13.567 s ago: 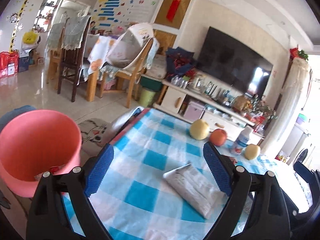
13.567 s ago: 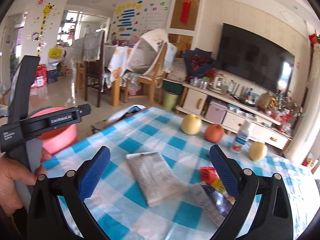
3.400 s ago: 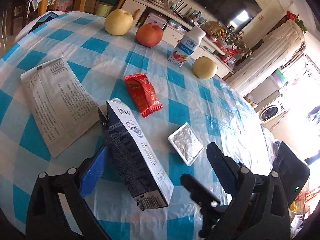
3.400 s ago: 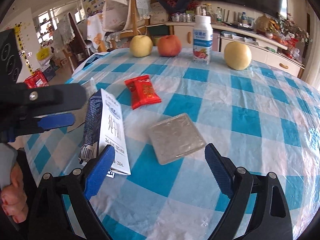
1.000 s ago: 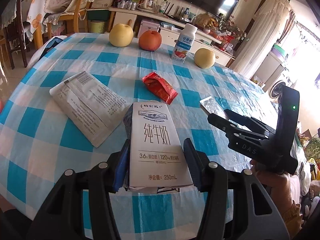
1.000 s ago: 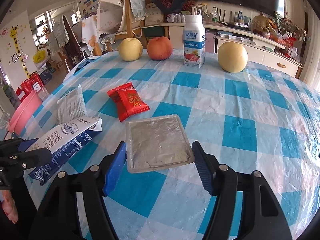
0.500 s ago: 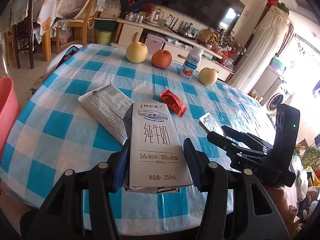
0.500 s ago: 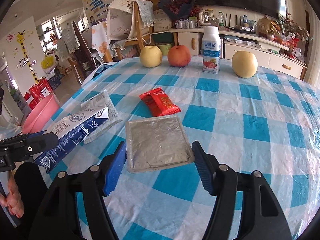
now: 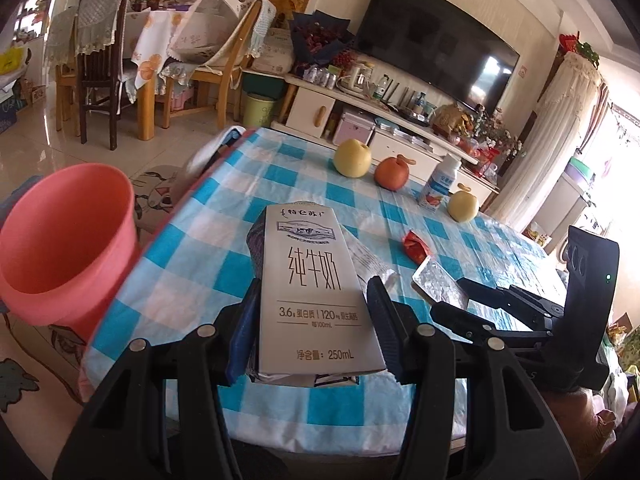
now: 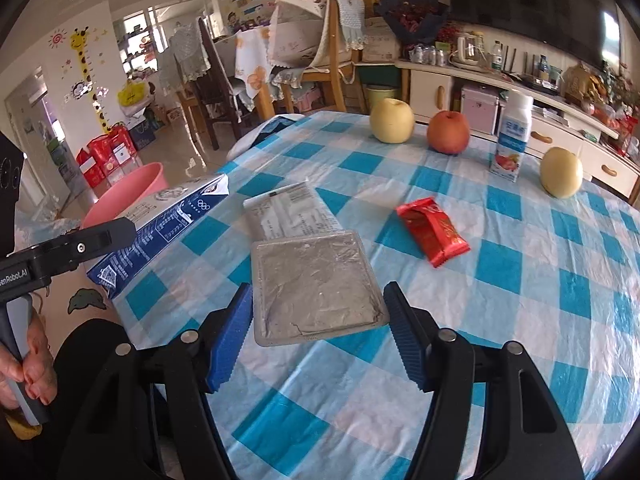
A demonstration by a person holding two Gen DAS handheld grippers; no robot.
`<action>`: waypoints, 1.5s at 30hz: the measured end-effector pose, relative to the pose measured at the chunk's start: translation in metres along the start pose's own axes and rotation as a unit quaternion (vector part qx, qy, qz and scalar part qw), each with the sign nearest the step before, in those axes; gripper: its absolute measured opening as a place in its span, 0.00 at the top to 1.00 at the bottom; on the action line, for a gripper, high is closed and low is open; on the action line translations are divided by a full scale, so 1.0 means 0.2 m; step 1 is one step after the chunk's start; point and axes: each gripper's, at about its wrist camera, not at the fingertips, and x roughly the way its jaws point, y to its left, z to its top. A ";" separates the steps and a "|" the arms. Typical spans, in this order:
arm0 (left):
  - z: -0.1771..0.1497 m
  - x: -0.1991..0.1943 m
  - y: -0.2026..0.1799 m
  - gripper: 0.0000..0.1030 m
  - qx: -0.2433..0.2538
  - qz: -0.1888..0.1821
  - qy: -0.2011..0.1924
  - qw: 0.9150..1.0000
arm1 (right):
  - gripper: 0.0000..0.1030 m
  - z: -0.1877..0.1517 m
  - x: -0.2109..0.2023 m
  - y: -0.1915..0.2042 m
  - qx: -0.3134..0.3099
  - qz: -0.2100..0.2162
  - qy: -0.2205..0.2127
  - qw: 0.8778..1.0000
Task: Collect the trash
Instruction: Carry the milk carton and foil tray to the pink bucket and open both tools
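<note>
Blue-and-white checked plastic sheeting, glossy and lightly wrinkled, covers the desk [image 10: 520, 280], which stands in a living room with a dark television on the far wall. Four pieces of trash show: one milk carton [image 9: 312, 292], one foil tray [image 10: 316, 284], one red wrapper [image 10: 432, 230] and one flat printed packet [image 10: 288, 210]. Toward twelve o'clock at the desk's far edge sit three round fruits, two pale yellow and one orange-red, with one small white drink bottle [image 10: 510, 140] between the red one and the yellow one at the right. One pink plastic bucket [image 9: 60, 240], round and flaring, stands on the floor at nine o'clock of the desk in the left wrist view. The left hand-held gripper [image 9: 312, 320] is clamped on the boxy cardboard carton, its blue ribbed pads against both long sides, the carton lifted off the desk and pointing to twelve o'clock above the near edge. The right hand-held gripper [image 10: 320, 324] pinches the square, crinkled silver tray by its side rims, held flat above the cloth. Crinkly and rectangular, the wrapper lies on the cloth at one o'clock of the tray; the packet lies at eleven o'clock, its near end hidden under the tray's far edge.
</note>
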 end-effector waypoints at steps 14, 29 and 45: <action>0.05 -0.22 0.70 0.48 -0.105 0.090 -0.053 0.989 | 0.36 0.38 0.23 0.74 -0.104 0.109 -0.003 0.989; 0.06 -0.15 1.14 0.53 -0.147 0.146 -0.040 0.978 | 0.35 0.72 0.72 1.29 -0.141 0.173 0.011 0.975; -0.01 -0.16 1.18 0.19 -0.159 0.137 -0.068 0.975 | 0.13 0.64 0.85 1.21 -0.090 0.136 -0.008 0.987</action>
